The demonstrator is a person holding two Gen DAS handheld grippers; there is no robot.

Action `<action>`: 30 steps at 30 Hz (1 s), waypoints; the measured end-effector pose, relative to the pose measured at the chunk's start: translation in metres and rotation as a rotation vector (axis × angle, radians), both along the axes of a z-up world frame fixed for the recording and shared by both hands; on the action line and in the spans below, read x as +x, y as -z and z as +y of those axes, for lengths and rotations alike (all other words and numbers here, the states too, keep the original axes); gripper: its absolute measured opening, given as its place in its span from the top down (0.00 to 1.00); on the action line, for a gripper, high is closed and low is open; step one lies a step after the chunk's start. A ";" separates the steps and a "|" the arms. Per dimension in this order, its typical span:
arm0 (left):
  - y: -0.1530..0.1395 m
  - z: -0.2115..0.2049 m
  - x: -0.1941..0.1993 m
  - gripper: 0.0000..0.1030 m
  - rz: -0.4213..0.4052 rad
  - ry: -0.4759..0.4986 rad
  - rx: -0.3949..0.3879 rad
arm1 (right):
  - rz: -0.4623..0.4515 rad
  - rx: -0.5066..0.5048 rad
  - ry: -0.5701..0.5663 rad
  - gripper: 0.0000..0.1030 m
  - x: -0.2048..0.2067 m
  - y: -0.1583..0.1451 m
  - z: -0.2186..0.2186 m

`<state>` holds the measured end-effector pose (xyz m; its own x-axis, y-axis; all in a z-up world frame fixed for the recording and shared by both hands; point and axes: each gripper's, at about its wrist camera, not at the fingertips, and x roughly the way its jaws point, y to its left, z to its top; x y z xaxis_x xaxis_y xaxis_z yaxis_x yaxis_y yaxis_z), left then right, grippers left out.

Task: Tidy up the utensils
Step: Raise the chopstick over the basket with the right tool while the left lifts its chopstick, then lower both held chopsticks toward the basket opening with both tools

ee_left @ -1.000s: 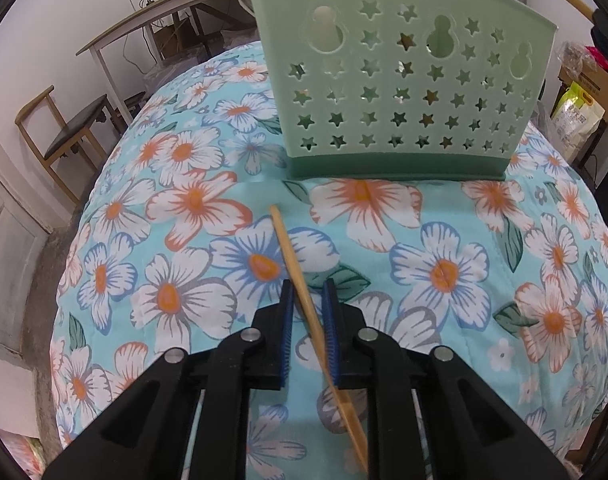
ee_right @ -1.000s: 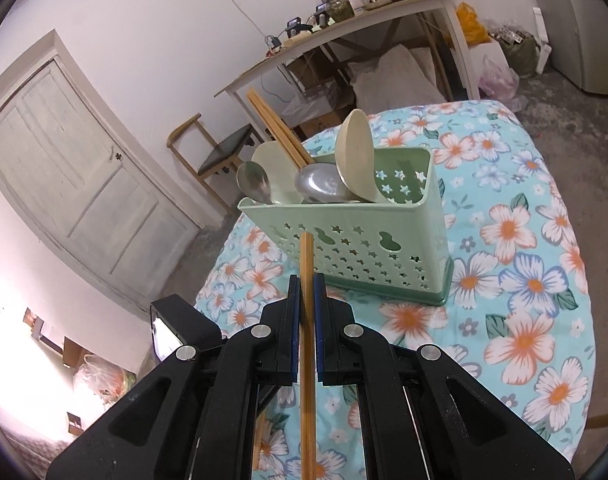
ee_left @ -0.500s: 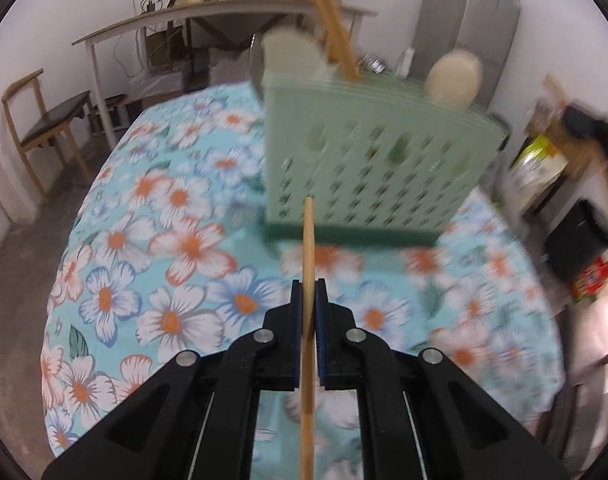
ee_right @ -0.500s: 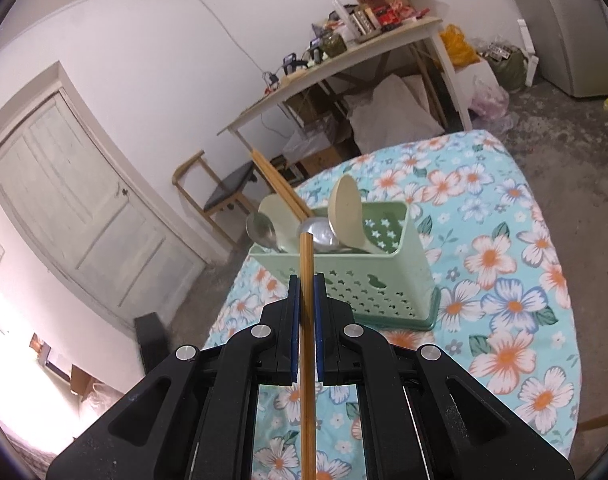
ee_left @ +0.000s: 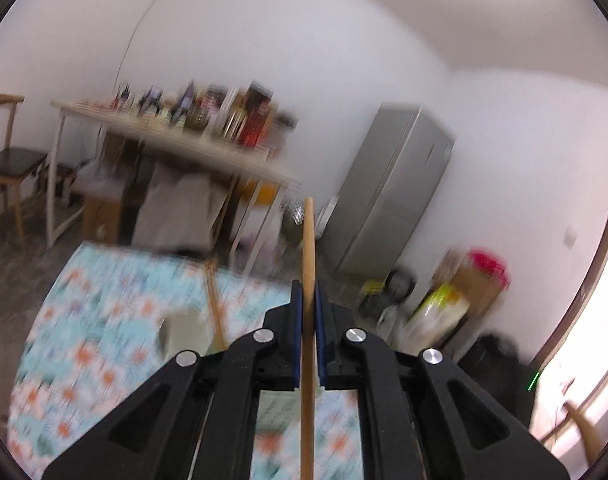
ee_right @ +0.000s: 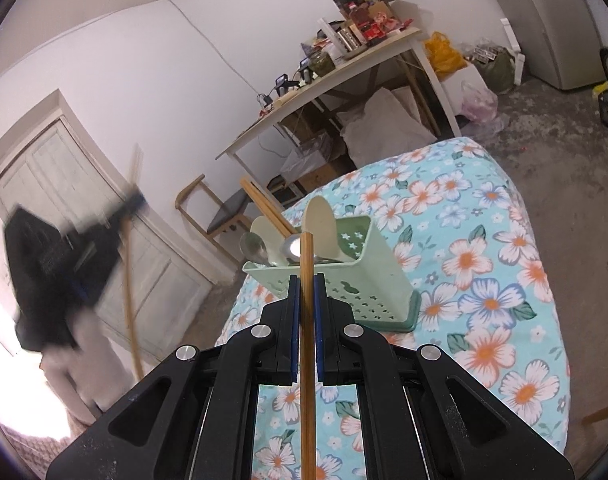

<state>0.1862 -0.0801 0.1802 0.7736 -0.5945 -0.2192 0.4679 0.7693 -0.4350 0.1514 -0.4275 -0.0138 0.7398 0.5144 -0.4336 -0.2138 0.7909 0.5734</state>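
1. My left tongs (ee_left: 308, 300) are pinched tight on a wooden chopstick (ee_left: 308, 248), which runs straight up between the blue pads (ee_left: 296, 332) with its tip pointing at the far wall and the grey fridge (ee_left: 392, 196). From the right wrist view they show as a dark blur (ee_right: 137, 200) raised at the far left, the stick slanting down below them.
2. Beneath my left tongs the flowered tabletop (ee_left: 103, 320) is smeared with motion (too blurred to make out much there).
3. My right tongs (ee_right: 307, 292) are clamped on a second chopstick (ee_right: 306, 264), upright between the jaws, its tip level with the rim of the green utensil basket (ee_right: 380, 268).
4. That basket stands on the tabletop (ee_right: 484, 300) just beyond my right tongs, holding metal spoons (ee_right: 255, 250), a pale paddle (ee_right: 322, 220) and a leaning pair of chopsticks (ee_right: 263, 208)
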 end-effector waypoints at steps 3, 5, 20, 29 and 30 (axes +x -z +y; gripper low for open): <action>-0.019 -0.010 0.013 0.95 -0.085 -0.012 -0.079 | 0.004 0.008 -0.001 0.95 0.003 0.002 -0.003; -0.022 -0.019 0.024 0.95 -0.098 -0.011 -0.114 | 0.010 0.012 -0.003 0.95 0.007 0.004 -0.005; 0.023 -0.068 0.099 0.95 -0.095 -0.044 -0.110 | 0.077 0.022 0.045 0.95 0.036 0.024 -0.034; 0.044 -0.073 0.101 0.95 -0.097 -0.084 -0.054 | 0.092 0.024 0.053 0.95 0.038 0.028 -0.042; 0.045 -0.074 0.100 0.95 -0.102 -0.086 -0.045 | 0.092 0.026 0.053 0.95 0.038 0.029 -0.042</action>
